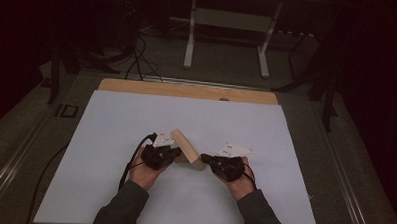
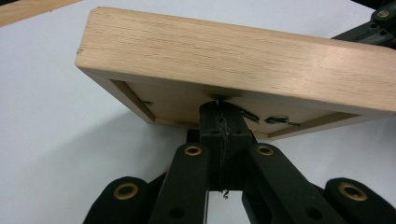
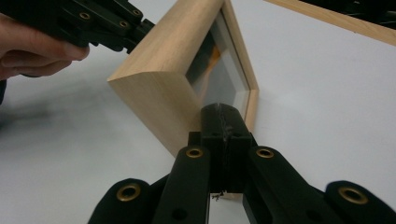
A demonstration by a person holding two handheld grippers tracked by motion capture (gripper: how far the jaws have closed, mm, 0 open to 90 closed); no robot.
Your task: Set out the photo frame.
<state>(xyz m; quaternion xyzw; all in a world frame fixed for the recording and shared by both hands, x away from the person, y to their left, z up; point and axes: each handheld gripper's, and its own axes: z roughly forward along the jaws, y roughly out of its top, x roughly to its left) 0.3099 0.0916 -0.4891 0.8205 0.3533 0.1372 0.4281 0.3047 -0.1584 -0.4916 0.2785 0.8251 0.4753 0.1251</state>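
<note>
From above, one person is sitting at the white table with two grippers. The left gripper is meeting one wooden picture frame from its left, and the right gripper is meeting it at its near right corner. The frame is standing tilted on the table, near the middle. The room is dim, and the jaw tips are too small and dark here to read. Both forearms are cut off at the bottom edge.

Along the left gripper, its two jaws are lying pressed together, their tips tucked under the lip of the frame; whether they are pinching wood I cannot tell. The back panel is half shadowed, and a few small metal clips are showing on it. The other gripper's tip is cut off at the top right.

Along the right gripper, its jaws are also lying together, tips against the frame's near corner; a grip cannot be made out. The glass is blurred, with one orange smear. The left gripper is touching the frame's far side, a hand behind it.
</note>
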